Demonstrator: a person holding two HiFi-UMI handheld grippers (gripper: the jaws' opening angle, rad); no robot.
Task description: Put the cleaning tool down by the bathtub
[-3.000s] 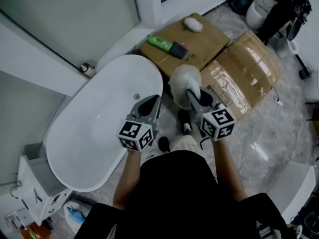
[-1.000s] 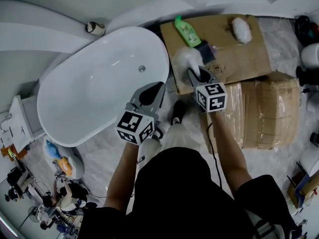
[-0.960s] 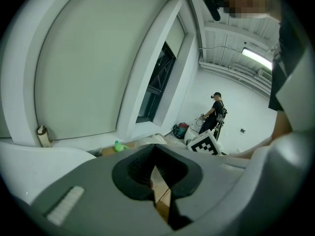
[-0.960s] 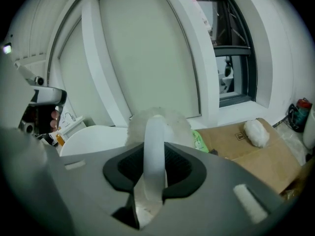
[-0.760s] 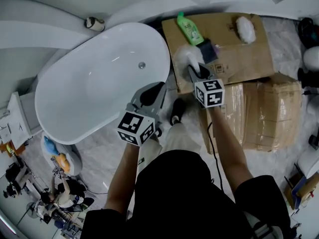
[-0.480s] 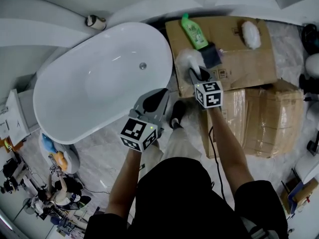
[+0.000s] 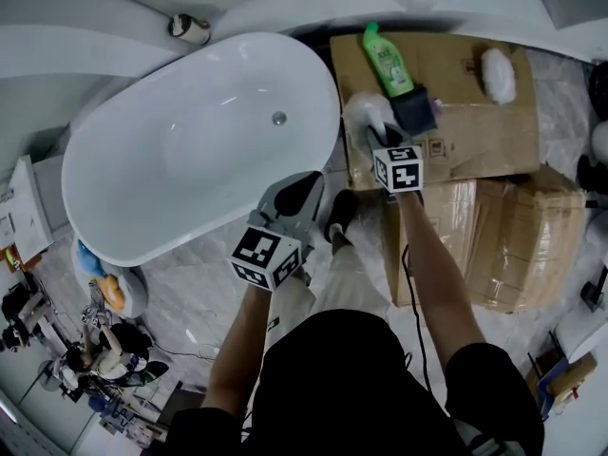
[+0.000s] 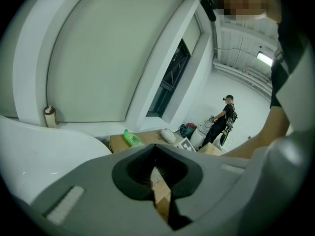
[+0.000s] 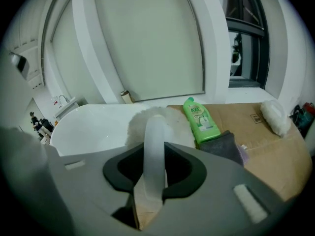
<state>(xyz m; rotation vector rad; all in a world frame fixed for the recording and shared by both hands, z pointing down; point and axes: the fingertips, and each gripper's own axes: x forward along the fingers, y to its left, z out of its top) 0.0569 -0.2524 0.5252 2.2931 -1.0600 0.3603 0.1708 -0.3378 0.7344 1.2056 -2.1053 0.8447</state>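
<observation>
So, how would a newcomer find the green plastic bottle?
Right of the white oval bathtub lies a flat brown cardboard sheet. The green plastic bottle lies on its tub-side end, beside a dark grey cloth; it is the only green thing there.

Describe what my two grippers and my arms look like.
The left tongs and right tongs are grey plastic, with rounded jaws lined in black ridged pads. Each carries a white cube printed with black square markers. The person wears a black short-sleeved top, with the forearms bare. A thin dark cable trails beside the right arm.
</observation>
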